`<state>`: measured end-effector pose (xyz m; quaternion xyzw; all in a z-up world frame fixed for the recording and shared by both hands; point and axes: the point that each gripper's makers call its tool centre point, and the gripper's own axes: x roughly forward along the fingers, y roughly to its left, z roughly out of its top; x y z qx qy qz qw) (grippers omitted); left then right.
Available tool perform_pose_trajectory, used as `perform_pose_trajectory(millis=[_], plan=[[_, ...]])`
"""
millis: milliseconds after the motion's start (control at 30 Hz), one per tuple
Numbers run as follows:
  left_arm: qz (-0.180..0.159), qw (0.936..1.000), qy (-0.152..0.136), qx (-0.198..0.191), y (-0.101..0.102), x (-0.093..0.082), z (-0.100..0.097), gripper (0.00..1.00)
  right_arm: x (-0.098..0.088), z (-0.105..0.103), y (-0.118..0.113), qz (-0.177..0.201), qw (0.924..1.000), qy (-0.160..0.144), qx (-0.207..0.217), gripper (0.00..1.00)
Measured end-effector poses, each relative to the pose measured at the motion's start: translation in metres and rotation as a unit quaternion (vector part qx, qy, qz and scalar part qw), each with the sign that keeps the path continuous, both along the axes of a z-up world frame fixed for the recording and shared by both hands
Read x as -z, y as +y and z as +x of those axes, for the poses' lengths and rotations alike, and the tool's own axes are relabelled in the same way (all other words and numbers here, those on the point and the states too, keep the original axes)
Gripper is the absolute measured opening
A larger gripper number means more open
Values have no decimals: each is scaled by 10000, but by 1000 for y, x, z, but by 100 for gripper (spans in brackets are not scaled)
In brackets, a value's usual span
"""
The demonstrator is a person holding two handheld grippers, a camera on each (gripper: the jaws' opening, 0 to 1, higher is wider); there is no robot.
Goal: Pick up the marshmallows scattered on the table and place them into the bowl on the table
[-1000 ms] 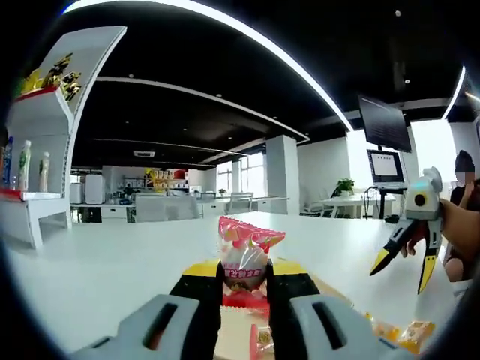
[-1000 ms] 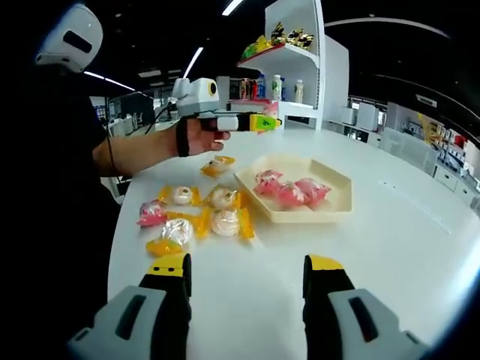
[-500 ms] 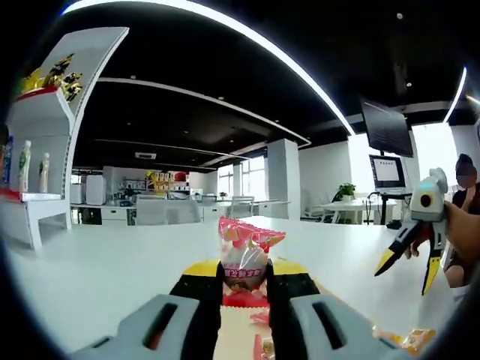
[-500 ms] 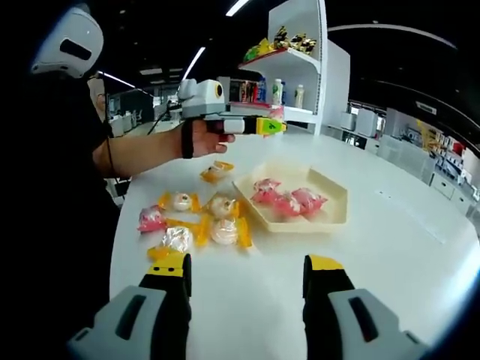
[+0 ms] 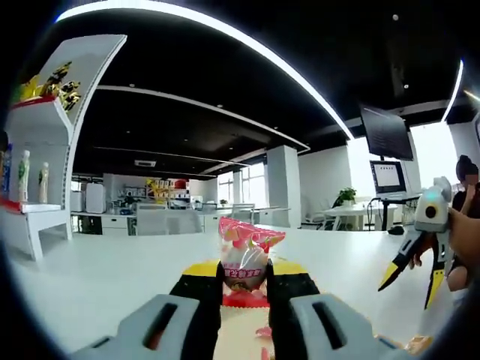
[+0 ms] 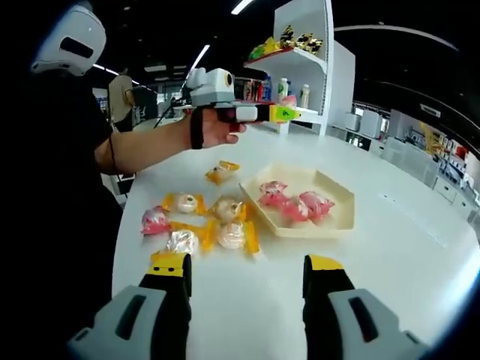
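The left gripper (image 5: 244,289) clamps a pink marshmallow packet (image 5: 245,259) above the bowl (image 6: 337,217) (pink packets inside); the right gripper (image 6: 246,276) hovers with jaws apart.

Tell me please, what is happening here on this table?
A person is clearing wrapped marshmallows off a white table into a shallow tray-like bowl. The left gripper is shut on a pink marshmallow packet, held up above the table. The right gripper is open and holds nothing. Some pink packets already lie in the bowl; several yellow and pink ones lie beside it.
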<state>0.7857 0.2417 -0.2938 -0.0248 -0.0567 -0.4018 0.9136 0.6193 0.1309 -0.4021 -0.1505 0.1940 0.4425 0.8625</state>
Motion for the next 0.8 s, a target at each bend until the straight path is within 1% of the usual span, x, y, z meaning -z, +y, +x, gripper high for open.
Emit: perform_pose_trajectory(millis=[167,233,300,433,800], plan=[[21,10000,64,7,0,4,0,22,-3,-2,1,9,10000,-15,-22,58],[92,9999,34,24,0,5,0,22,-3,-3,1,16,10000,9,-25,58],[76,10000,40,20,1,5,2,22,-4,-3,4,63,10000,6,-67,58],[36,10000,86,4,0,7,6,22,-2,-5,7,33,9999,46,-138,58],[118,9998,145,63,-7,15,8,22,3,-1,1,27,10000,78,-51,58]])
